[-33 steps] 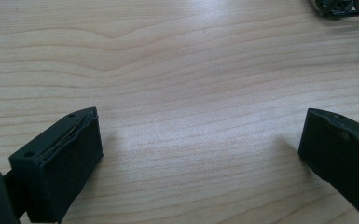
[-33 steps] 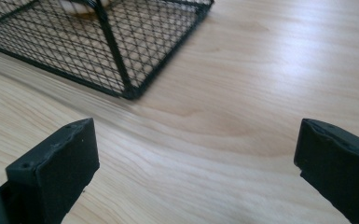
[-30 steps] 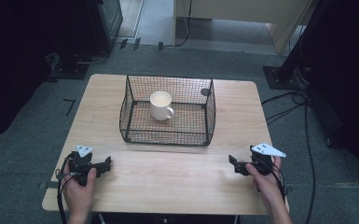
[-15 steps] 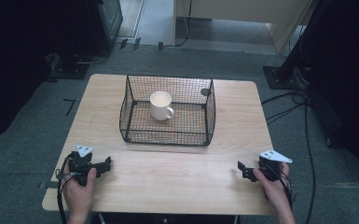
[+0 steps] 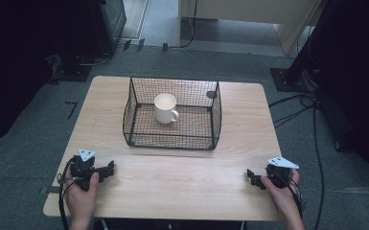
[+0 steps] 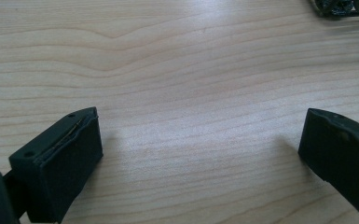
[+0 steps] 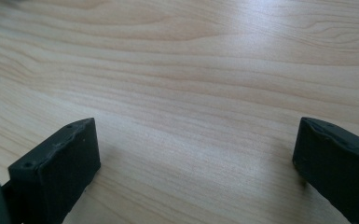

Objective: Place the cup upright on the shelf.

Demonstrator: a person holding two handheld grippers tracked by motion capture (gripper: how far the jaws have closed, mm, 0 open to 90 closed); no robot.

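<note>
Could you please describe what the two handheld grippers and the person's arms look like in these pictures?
Both the left gripper and the right gripper are black, blocky tools, each topped by a pale grey three-cornered plate. Their jaws are thick, dark, rectangular pads with small screw holes. A black cable trails from each toward the table's near edge. The forearms are bare: no sleeves or gloves.

Both black two-jaw grippers, left one (image 5: 109, 167) and right one (image 5: 250, 175), wear grey three-cornered plates, trail black cables, and have chunky blocky jaws with little screw holes.
</note>
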